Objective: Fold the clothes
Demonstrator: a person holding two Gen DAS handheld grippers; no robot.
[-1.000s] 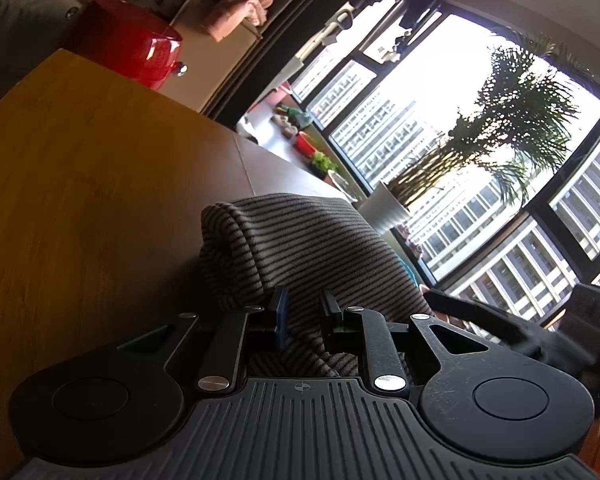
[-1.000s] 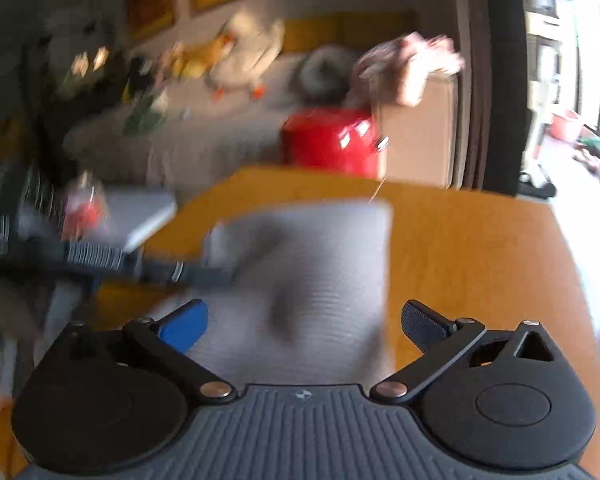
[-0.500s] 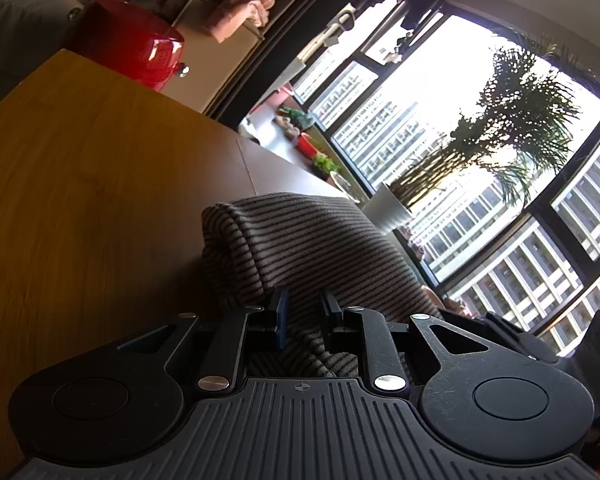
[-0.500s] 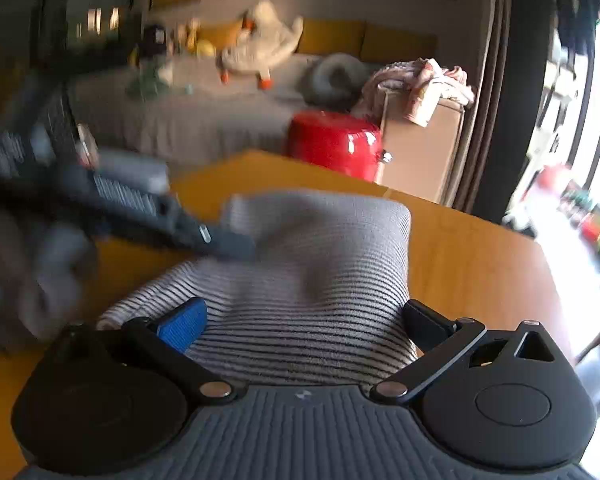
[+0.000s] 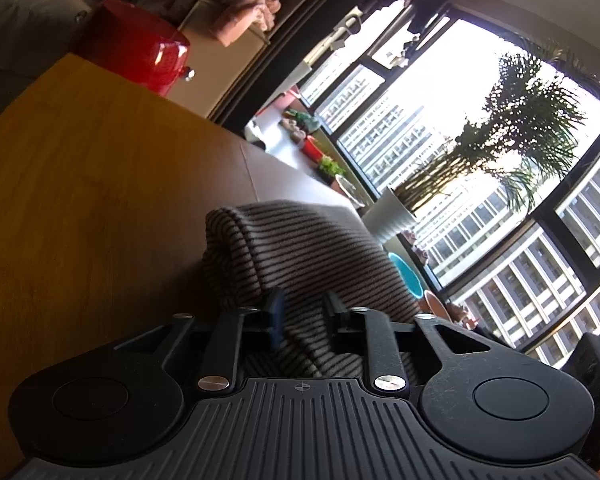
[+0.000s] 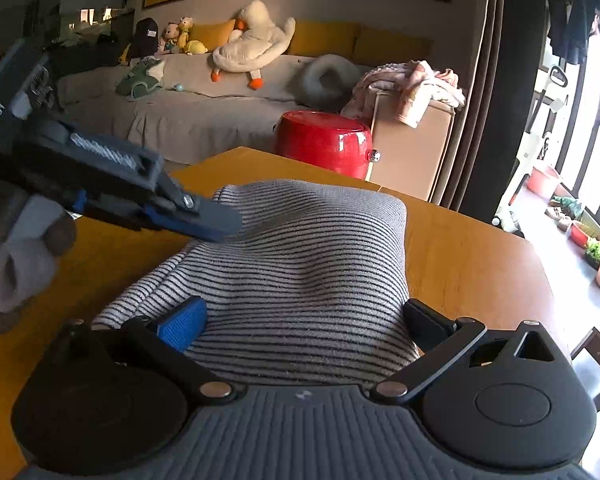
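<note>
A: Since a second ago the left gripper (image 5: pixel 302 312) has gone from pinched shut on the striped sweater (image 6: pixel 300 264) to jaws opening, a narrow gap now, cloth still lying between the fingers but not squeezed. Right side was blurred then, sharp now.

B: Right gripper (image 6: pixel 302 322)?

A: Jaws spread wide apart, blue pad (image 6: pixel 182 322) on one side, black finger on the other. Sweater's near edge lies between them, nothing pressing on it.

B: Where's the sweater?

A: Folded bundle flat on the wooden table (image 6: pixel 460 248), straight ahead of the right tool and running under its fingers. From the left wrist view it bulges up just past the fingertips, rolled fold (image 5: pixel 236 240) on the far left side of them.

B: Left tool seen from the right one?

A: Comes in from the tool's left, tip (image 6: pixel 216 222) over the sweater's far left corner. Touching or just above, cannot tell. A sleeve and hand (image 6: pixel 24 256) behind it.

B: Beyond the table?

A: Red pot (image 6: pixel 324 146) past the far edge, cardboard box (image 6: pixel 412 152) with pink cloth on top right beside it, sofa (image 6: pixel 204 108) with plush toys behind. Windows off to the right tool's right.
</note>
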